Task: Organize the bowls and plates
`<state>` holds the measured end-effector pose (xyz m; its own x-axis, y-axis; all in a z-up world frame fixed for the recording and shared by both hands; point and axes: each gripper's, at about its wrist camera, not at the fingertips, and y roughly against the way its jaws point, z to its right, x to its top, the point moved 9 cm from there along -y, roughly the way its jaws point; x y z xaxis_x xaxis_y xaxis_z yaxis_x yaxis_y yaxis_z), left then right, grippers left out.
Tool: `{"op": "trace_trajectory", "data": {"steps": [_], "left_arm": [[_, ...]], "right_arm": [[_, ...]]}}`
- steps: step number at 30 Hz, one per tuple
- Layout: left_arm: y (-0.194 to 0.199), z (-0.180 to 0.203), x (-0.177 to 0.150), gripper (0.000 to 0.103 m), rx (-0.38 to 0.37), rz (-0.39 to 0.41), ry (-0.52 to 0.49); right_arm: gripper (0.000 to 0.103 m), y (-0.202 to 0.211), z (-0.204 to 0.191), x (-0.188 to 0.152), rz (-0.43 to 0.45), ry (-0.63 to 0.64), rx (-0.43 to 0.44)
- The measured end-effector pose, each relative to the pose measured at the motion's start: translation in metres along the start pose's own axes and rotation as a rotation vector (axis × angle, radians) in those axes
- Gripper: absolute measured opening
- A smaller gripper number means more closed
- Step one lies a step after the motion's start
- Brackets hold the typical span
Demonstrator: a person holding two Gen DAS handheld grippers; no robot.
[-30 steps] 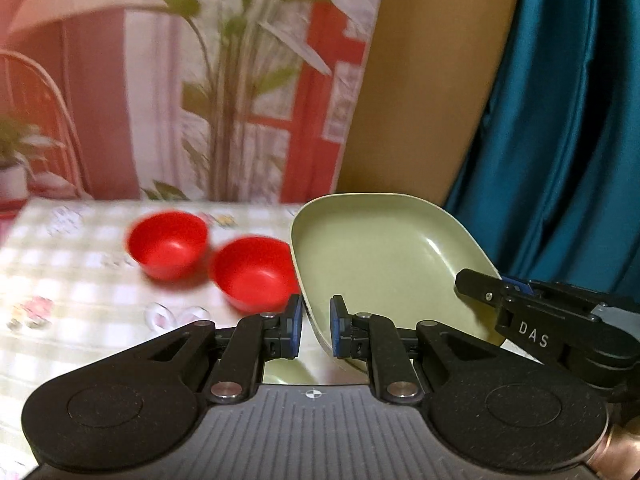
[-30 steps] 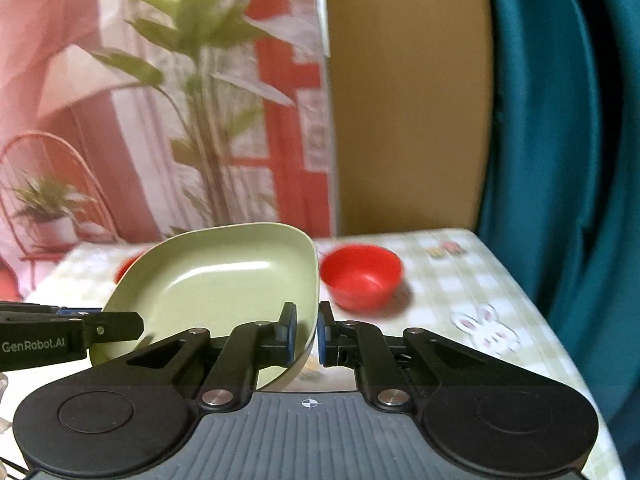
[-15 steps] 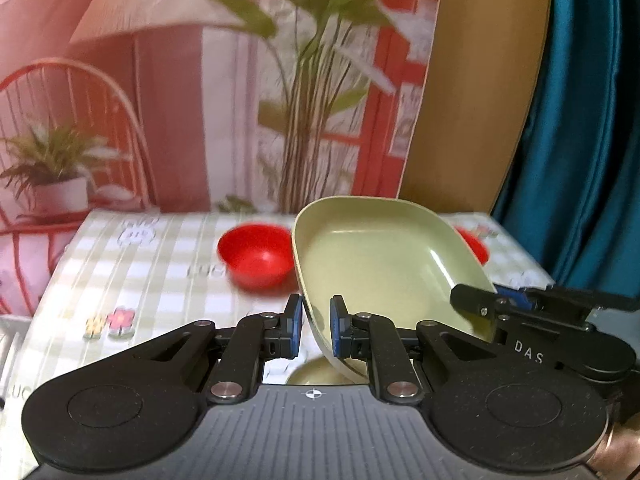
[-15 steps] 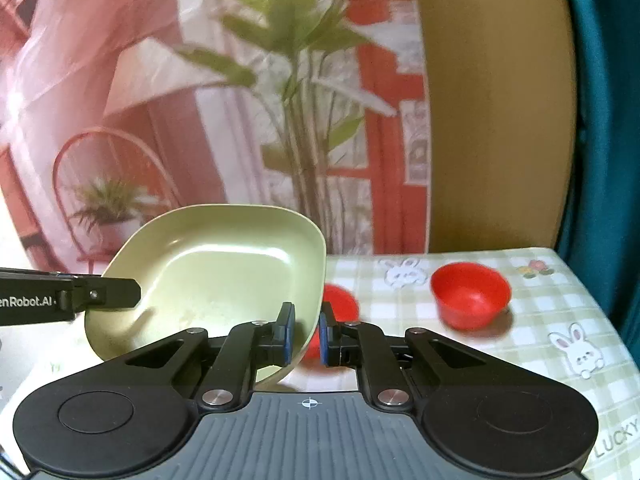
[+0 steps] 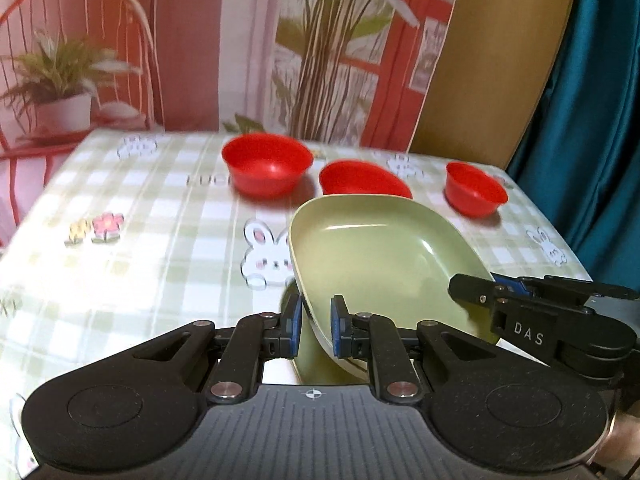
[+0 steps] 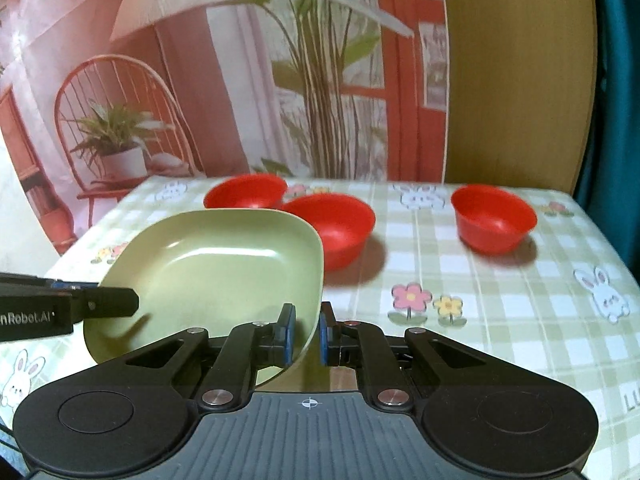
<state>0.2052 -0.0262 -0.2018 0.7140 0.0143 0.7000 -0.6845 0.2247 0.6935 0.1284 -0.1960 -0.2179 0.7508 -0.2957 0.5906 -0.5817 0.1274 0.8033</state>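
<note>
A pale green square plate [image 5: 376, 256] is held between both grippers above the checked tablecloth. My left gripper [image 5: 315, 328] is shut on the plate's left rim. My right gripper [image 6: 307, 336] is shut on the plate's right rim [image 6: 224, 264]. The right gripper also shows at the right of the left wrist view [image 5: 520, 312], and the left gripper at the left of the right wrist view [image 6: 68, 310]. Three red bowls stand on the far side of the table: left [image 5: 267, 168], middle [image 5: 362, 179], partly hidden by the plate, and right [image 5: 475, 193].
The table [image 5: 140, 240] has a green checked cloth with rabbit and flower prints. A printed backdrop and a wooden panel [image 5: 492, 60] stand behind it. A teal curtain [image 5: 600, 120] hangs at the right.
Both grippers have tipped downward with the plate still held between them. The table and all three bowls have come into fuller view.
</note>
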Motion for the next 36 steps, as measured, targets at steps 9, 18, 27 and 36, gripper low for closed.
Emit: {"op": "trace_trajectory", "data": {"steps": [9, 18, 27, 36], "left_arm": [[-0.015, -0.002, -0.021, 0.016, 0.001, -0.06, 0.03], [-0.019, -0.003, -0.03, 0.017, 0.019, -0.072, 0.039], [-0.02, -0.002, -0.033, 0.017, 0.036, -0.068, 0.031], [-0.018, -0.005, -0.034, 0.017, 0.027, -0.05, 0.044]], "right_arm": [[0.01, -0.01, 0.008, -0.021, -0.044, -0.01, 0.001], [0.01, -0.02, 0.007, -0.028, -0.047, 0.007, 0.007], [0.01, -0.025, 0.005, -0.031, -0.036, 0.039, 0.006], [0.01, -0.025, 0.003, -0.032, -0.029, 0.052, 0.001]]}}
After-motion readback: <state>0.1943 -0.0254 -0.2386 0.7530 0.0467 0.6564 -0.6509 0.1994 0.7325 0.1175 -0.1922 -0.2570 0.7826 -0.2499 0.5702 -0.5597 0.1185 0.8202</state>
